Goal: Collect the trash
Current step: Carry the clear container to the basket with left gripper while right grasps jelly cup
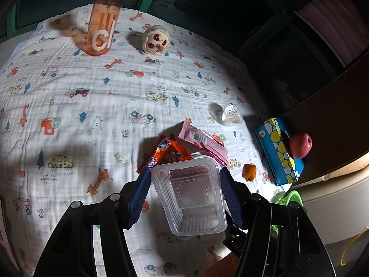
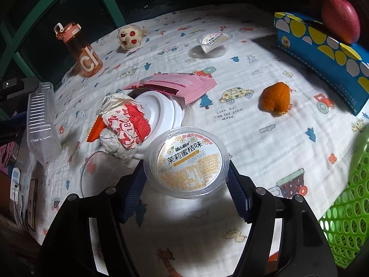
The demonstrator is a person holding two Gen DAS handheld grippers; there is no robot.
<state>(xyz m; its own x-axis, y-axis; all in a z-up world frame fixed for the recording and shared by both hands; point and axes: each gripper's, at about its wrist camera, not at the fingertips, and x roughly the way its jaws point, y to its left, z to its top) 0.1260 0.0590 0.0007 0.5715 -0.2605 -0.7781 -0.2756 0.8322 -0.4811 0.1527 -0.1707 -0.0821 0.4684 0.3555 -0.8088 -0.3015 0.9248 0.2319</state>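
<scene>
In the left wrist view my left gripper (image 1: 184, 175) is shut on a clear ribbed plastic tray (image 1: 191, 198), its blue pads (image 1: 139, 196) against the tray's two sides, above the printed cloth. The same tray (image 2: 41, 124) shows at the left edge of the right wrist view. My right gripper (image 2: 185, 170) is shut on a round jelly cup (image 2: 188, 161) with a yellow-and-white label, a pad touching each side. Just beyond lie a crumpled red-and-white paper wrapper (image 2: 122, 124), a white lid (image 2: 161, 110), a pink wrapper (image 2: 175, 85), an orange wrapper (image 1: 166, 152) and an orange peel (image 2: 275, 102).
A green mesh basket (image 2: 346, 196) stands at the right table edge. Behind it sits a blue tissue box (image 2: 322, 53) with an apple (image 2: 341, 20) on top. Farther back are a second jelly cup (image 2: 213, 41), a plush toy (image 2: 129, 35) and an orange water bottle (image 2: 83, 50).
</scene>
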